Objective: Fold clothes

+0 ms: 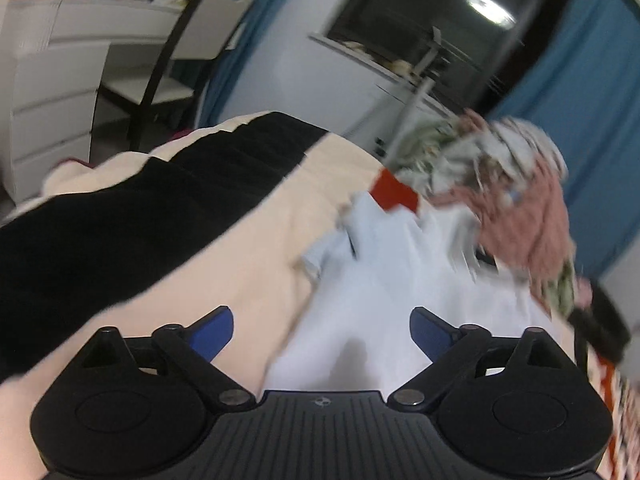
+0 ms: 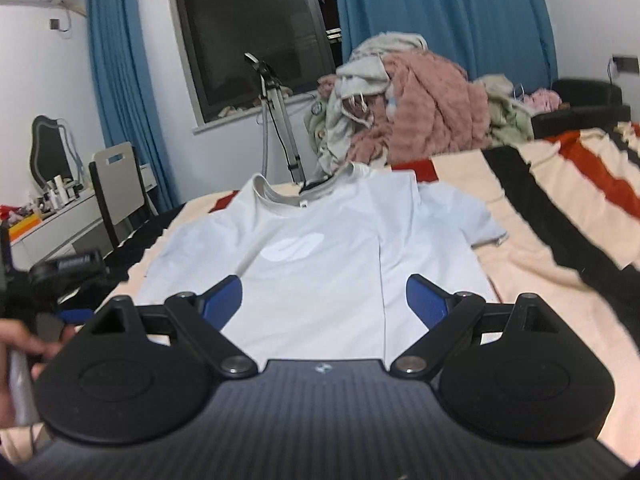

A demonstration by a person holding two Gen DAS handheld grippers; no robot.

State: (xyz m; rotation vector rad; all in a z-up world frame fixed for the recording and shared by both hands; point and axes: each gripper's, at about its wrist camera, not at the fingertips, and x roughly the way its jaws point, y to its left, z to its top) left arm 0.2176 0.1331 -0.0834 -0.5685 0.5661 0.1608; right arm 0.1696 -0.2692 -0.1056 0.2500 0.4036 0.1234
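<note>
A white T-shirt [image 2: 320, 248] lies flat on the bed, collar at the far end, both sleeves spread, a faint white logo on the chest. My right gripper [image 2: 324, 300] is open and empty above its lower middle. The left wrist view is blurred; there the shirt [image 1: 380, 272] lies ahead and to the right. My left gripper [image 1: 322, 330] is open and empty above the shirt's left edge. The left gripper also shows at the left edge of the right wrist view [image 2: 60, 276].
The bed blanket [image 2: 560, 240] is cream with black and red stripes. A pile of pink, grey and green clothes [image 2: 420, 116] sits at the far end. A garment steamer stand [image 2: 276, 120], a chair [image 2: 116, 188], a dresser [image 1: 48, 80] and blue curtains stand beyond.
</note>
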